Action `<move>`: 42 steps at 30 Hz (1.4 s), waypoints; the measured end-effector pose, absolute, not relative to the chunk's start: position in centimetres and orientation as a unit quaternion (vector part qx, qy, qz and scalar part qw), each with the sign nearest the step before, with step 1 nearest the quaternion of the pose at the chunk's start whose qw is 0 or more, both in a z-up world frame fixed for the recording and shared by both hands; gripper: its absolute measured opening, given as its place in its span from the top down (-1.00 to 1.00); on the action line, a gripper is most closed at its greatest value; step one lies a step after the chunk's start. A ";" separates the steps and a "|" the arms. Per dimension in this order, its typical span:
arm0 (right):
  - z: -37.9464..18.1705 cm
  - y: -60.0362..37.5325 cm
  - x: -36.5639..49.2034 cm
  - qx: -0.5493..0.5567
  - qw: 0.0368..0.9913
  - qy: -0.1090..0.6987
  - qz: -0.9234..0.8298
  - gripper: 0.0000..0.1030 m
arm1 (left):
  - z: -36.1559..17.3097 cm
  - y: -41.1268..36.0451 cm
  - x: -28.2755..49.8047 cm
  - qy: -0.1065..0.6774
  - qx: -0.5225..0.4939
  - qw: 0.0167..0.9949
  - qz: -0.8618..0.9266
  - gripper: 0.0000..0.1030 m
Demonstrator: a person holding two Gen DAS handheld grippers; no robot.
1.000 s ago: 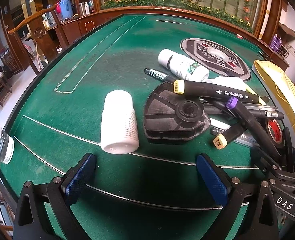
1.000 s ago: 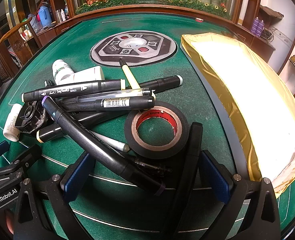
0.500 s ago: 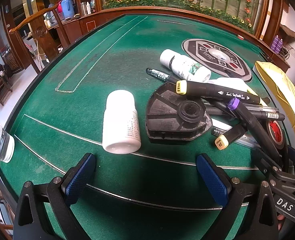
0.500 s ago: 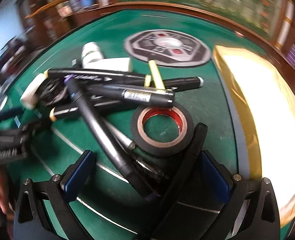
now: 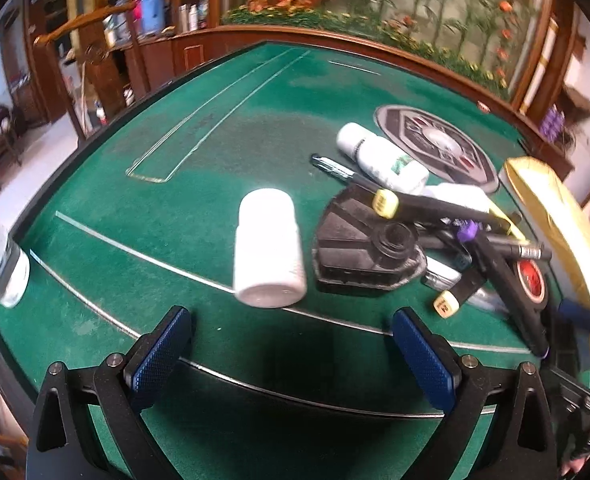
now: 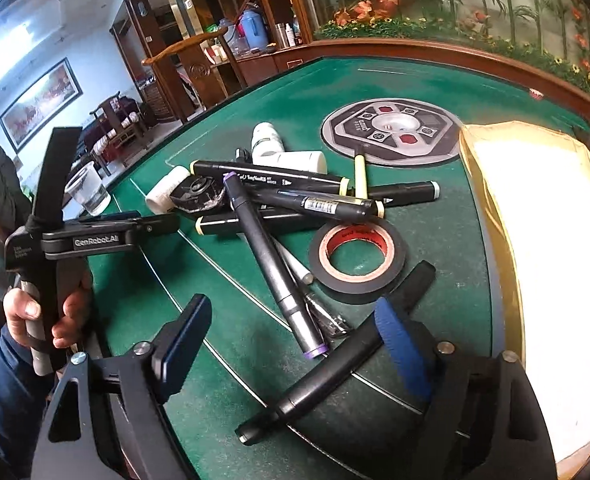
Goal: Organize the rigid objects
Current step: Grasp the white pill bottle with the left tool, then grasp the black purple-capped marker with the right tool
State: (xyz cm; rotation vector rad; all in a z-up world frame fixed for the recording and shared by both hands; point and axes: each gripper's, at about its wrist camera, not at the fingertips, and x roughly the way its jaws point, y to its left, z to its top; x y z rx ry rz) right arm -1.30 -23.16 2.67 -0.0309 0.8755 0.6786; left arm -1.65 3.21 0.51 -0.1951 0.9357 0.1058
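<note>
Markers (image 6: 279, 200) are lying in a crossed heap mid-bench (image 6: 435, 80), just ahead of the right gripper (image 6: 295, 344); one black marker (image 6: 335, 360) is slanting between its wide-apart fingers, apparently ungripped. Left gripper (image 5: 291, 344), fingers also spread and empty, is facing the white bottle (image 5: 269, 246), whose long axis points toward it.

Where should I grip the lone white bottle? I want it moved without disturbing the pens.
Grip the white bottle across its round middle, coming from above with the open left tool. It lies on its side, apart from the pens, both flanks clear.
</note>
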 end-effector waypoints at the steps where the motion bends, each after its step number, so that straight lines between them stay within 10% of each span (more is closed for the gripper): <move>1: 2.6 -23.4 -1.1 -0.008 0.849 0.417 0.324 -0.50 | 0.5 3.4 -1.6 0.451 -0.101 0.886 0.049 -0.93; 13: 3.2 -24.7 -1.4 0.021 0.850 0.409 0.330 -0.43 | 1.0 3.6 1.1 0.466 -0.083 0.877 0.086 -0.69; 20: 3.3 -24.7 -1.5 0.040 0.839 0.413 0.353 0.04 | 0.7 5.1 3.8 0.482 -0.060 0.869 0.098 -0.41; 24: 3.5 -23.9 -1.9 0.027 0.832 0.408 0.374 0.10 | 1.1 4.1 3.0 0.466 -0.060 0.877 0.100 0.30; 42: 2.3 -18.4 -0.1 -0.153 0.820 0.419 0.360 0.73 | 0.8 0.5 -3.5 0.443 -0.041 0.891 0.096 0.30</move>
